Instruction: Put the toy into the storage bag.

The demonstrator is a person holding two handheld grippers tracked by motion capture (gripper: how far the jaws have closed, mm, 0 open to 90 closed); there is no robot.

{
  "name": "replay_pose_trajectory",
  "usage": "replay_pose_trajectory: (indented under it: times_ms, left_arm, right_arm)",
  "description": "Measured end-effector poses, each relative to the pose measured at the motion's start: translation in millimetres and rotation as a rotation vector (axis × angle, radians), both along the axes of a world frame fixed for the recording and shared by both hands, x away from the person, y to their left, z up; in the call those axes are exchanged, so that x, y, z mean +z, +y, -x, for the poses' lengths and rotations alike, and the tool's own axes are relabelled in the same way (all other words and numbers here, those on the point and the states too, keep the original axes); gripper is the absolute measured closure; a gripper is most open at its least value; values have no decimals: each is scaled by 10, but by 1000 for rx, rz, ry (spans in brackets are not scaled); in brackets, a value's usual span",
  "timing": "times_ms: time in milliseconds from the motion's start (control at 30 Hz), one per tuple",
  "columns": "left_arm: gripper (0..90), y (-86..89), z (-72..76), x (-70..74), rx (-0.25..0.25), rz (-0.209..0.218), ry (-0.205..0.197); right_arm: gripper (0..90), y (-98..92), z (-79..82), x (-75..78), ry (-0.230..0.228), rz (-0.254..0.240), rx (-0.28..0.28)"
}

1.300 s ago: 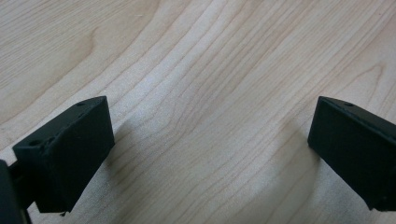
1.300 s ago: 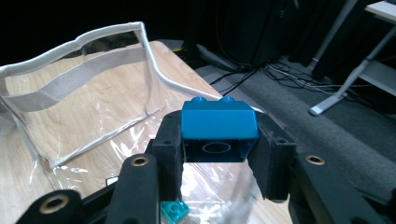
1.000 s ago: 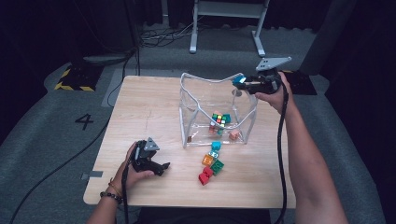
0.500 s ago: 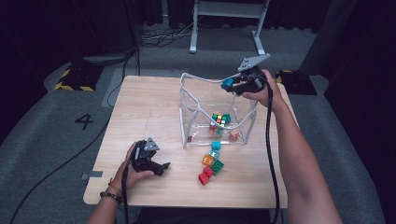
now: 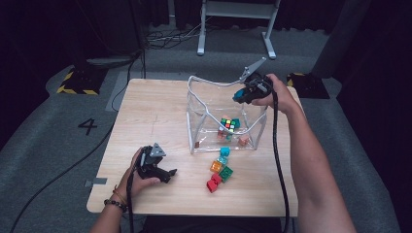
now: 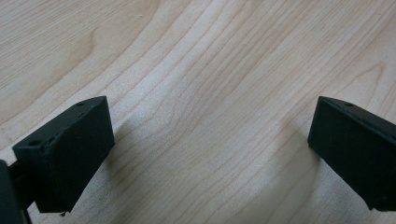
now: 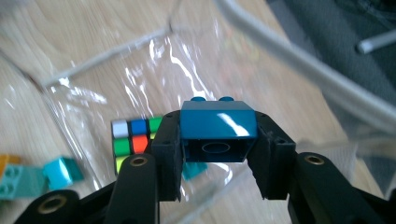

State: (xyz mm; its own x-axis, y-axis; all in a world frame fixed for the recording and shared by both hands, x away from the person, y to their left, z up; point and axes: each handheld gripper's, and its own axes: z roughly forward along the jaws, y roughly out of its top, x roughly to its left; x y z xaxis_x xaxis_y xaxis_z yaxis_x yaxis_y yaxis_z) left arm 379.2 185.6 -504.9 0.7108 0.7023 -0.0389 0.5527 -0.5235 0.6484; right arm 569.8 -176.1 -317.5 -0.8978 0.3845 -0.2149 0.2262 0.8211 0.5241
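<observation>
A blue toy brick [image 7: 217, 131] sits clamped between the jaws of my right gripper [image 7: 217, 158]. In the high view the right gripper [image 5: 241, 95] hangs over the right side of a clear plastic bag with a white frame [image 5: 204, 85]. Inside the bag lie a colour cube [image 5: 226, 124], a teal brick and a few small pieces. Several loose bricks [image 5: 219, 169] in teal, orange, green and red lie on the table [image 5: 155, 121] in front of the bag. My left gripper [image 5: 167, 174] rests on the table at the front left, jaws wide apart over bare wood [image 6: 205, 116].
The wooden table ends just right of the bag and just in front of the left hand. Grey floor with cables, a yellow-black marked plate [image 5: 77, 80] and a white stand [image 5: 238, 24] lie beyond the far edge.
My right gripper has carried the blue brick leftward and slightly down, from beyond the bag's far right corner to above its opening. The left gripper has not moved.
</observation>
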Motion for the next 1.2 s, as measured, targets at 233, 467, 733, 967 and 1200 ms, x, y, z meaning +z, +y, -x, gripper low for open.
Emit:
replay_pose_trajectory:
  times_ms: [233, 467, 733, 967, 1200]
  left_arm:
    - [5, 0, 0, 0, 0, 0, 0]
    - [5, -1, 1, -1, 1, 1, -1]
    - [5, 0, 0, 0, 0, 0, 0]
    - [5, 0, 0, 0, 1, 1, 0]
    - [5, 0, 0, 0, 0, 0, 0]
  right_arm:
    - [587, -173, -9, -6, 50, 126, -16]
    - [588, -320, 17, 31, 46, 162, -33]
    - [559, -392, 61, 8, 26, 88, -37]
    - [519, -542, 251, 43, -39, -79, -32]
    - [497, -736, 608, 125, -134, -314, -58]
